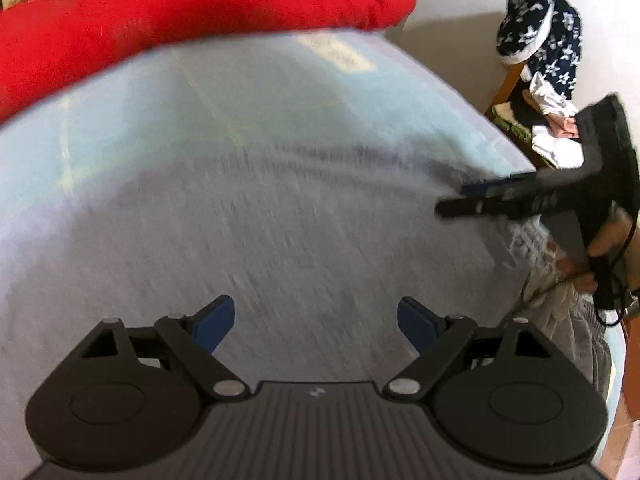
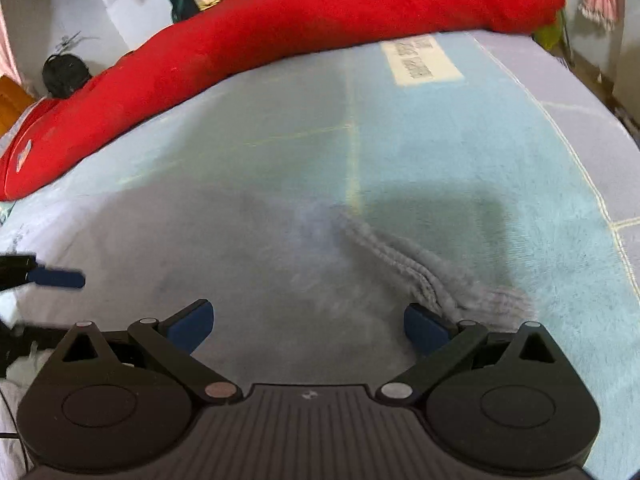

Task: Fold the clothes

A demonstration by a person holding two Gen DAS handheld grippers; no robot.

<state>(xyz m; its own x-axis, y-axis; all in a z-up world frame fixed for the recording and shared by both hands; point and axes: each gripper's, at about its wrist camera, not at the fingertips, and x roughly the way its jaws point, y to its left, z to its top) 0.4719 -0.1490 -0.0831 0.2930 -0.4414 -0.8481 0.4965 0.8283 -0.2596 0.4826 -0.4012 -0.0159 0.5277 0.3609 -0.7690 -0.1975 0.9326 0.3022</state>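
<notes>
Left tool (image 1: 316,322) above grey garment (image 1: 248,232).

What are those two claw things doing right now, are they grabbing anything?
Left gripper: open, holding nothing, over the grey garment.
Right gripper: open, holding nothing, beside the garment's ribbed hem.

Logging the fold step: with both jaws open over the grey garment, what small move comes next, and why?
Probably lower the right gripper onto the grey garment's ribbed hem and close: the hem lies beside its right finger, and both grippers hold nothing.
</notes>
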